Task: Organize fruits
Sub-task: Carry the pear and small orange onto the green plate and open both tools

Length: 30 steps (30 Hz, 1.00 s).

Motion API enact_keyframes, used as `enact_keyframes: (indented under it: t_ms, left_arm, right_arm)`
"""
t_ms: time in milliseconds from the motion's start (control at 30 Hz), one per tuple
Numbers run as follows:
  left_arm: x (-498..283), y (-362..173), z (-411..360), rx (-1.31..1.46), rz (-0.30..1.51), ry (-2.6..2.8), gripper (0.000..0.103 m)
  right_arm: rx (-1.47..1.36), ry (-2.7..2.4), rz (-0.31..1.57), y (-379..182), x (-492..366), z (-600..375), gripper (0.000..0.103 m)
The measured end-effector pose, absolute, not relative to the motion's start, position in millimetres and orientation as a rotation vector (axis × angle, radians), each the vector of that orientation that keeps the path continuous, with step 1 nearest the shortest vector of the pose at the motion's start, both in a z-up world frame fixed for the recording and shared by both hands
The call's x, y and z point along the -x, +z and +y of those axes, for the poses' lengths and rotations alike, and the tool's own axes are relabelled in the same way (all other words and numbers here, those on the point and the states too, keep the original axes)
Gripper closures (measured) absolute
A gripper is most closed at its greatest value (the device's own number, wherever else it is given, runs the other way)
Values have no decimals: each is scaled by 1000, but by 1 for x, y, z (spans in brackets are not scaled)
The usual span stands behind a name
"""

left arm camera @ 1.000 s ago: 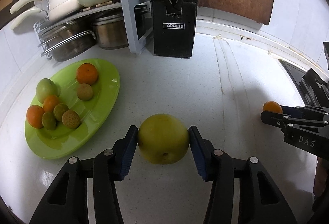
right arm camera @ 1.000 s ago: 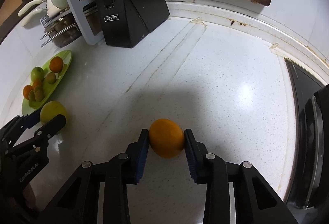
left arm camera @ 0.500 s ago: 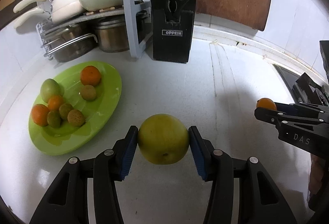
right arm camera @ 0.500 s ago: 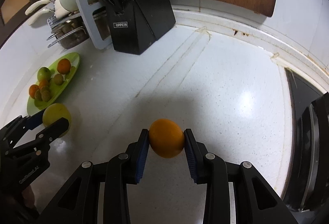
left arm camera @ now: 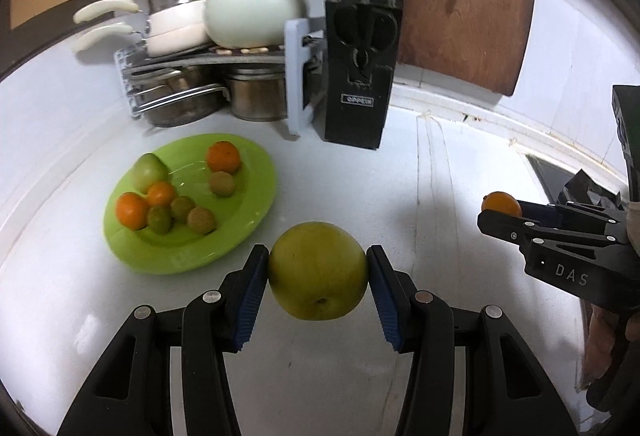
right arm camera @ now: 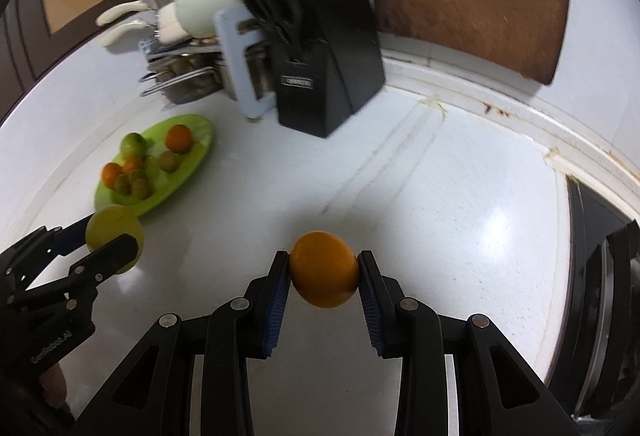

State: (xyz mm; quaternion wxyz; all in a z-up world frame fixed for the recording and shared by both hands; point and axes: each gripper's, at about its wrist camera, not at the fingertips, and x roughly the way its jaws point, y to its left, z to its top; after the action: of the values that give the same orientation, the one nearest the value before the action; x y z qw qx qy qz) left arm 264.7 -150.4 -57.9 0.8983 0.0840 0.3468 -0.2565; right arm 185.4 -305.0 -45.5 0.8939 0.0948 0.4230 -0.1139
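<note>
Both grippers have risen since the earlier frame, the left gripper (left arm camera: 318, 276) pinching the yellow-green pomelo (left arm camera: 318, 276) just right of the green plate (left arm camera: 256, 220), nearer it than the right gripper (right arm camera: 324, 272) clamping the orange (right arm camera: 324, 268).

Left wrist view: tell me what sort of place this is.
Most likely a home kitchen counter. A black knife block stands by a rack of steel pots, a wooden cutting board leans on the wall, and fruit sits on a green plate.
</note>
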Motion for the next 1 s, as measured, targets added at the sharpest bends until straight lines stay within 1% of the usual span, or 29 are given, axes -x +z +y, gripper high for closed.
enact_keyframes:
  t_ms: [600,1000]
  left_arm:
    - [-236,-24,-84,-119,636,-407,53]
    - [-242,-9,-50,-107,601,-359,53]
  right_arm:
    - [-98,-47,799,-11,-190,-238,68]
    - [-74,56,760,0,-214,-199,68]
